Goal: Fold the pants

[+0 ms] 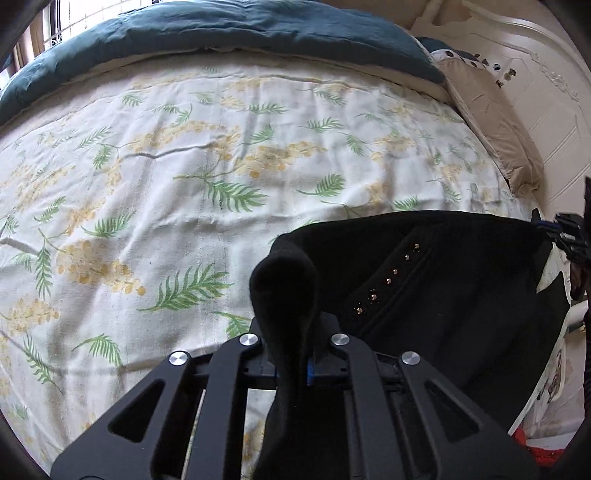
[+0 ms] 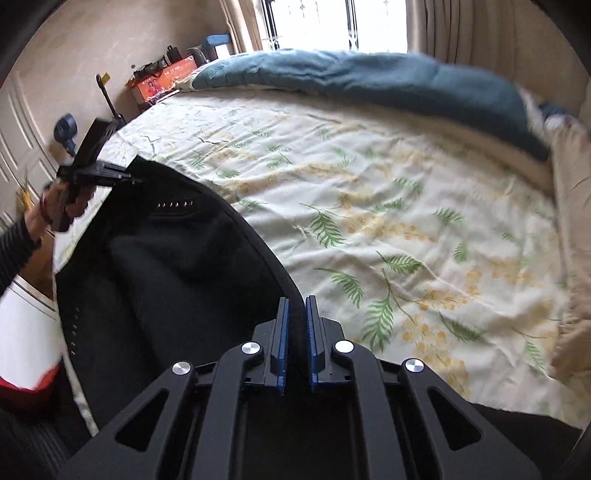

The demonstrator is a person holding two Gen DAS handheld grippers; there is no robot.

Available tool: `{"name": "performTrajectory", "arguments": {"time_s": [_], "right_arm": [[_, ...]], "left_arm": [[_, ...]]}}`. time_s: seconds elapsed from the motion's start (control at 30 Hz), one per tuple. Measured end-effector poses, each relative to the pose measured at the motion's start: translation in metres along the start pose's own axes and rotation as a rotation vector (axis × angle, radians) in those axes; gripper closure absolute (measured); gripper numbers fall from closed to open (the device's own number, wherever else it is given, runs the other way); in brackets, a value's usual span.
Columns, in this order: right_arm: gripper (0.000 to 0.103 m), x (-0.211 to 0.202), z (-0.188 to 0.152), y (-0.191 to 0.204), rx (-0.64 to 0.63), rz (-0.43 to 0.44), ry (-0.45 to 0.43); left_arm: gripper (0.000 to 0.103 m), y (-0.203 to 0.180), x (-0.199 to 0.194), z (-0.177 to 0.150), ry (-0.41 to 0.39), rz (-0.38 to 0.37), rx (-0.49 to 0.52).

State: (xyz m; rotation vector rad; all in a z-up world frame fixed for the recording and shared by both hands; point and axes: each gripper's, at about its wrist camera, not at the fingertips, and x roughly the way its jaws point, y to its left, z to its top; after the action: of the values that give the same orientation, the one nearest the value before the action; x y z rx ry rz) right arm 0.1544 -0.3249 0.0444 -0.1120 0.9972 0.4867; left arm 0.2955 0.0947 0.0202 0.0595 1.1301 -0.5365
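The black pants point(image 1: 424, 288) with a row of small studs hang stretched between my two grippers above the near edge of the bed. My left gripper point(image 1: 291, 354) is shut on a bunched corner of the waistband, which sticks up between its fingers. My right gripper point(image 2: 297, 314) is shut on the other end of the black pants point(image 2: 166, 266); the fabric edge runs between its blue pads point(image 2: 282, 332). The left gripper also shows at the left of the right wrist view point(image 2: 125, 177), held in a hand. The right gripper shows at the right edge of the left wrist view point(image 1: 565, 232).
The bed sheet point(image 1: 184, 177) is white with green fern and yellow flower print, and wrinkled. A teal duvet point(image 1: 240, 33) lies bunched along the far side. A beige pillow point(image 1: 491, 136) lies by the white headboard point(image 1: 546, 92). An orange box point(image 2: 159, 83) stands beyond the bed.
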Motion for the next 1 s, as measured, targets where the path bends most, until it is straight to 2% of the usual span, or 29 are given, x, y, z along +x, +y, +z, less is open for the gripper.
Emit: {"name": "performTrajectory", "arguments": {"time_s": [0.27,0.4,0.53,0.73,0.87,1.0], "right_arm": [[0.095,-0.021,-0.023,0.025,0.020,-0.084,-0.075],[0.095,-0.039,-0.040,0.042,0.023,-0.126,-0.135],[0.095,-0.054,-0.068,0.067,0.014,-0.165,-0.182],[0.095,-0.054,-0.117,0.100,0.015,-0.209,-0.186],[0.095,-0.041,-0.150,0.118,0.040,-0.219,-0.148],[0.095,-0.027,-0.174,0.125,0.072,-0.217,-0.107]], "left_arm": [[0.097,-0.006,-0.022,-0.007,-0.057,0.002,-0.008],[0.097,-0.008,-0.052,-0.023,-0.120,-0.041,-0.023],[0.097,-0.011,-0.083,-0.061,-0.186,-0.074,-0.021],[0.096,-0.014,-0.109,-0.136,-0.220,-0.112,-0.062],[0.096,-0.016,-0.105,-0.181,-0.199,-0.122,-0.100],[0.091,-0.019,-0.091,-0.219,-0.154,-0.131,-0.116]]}}
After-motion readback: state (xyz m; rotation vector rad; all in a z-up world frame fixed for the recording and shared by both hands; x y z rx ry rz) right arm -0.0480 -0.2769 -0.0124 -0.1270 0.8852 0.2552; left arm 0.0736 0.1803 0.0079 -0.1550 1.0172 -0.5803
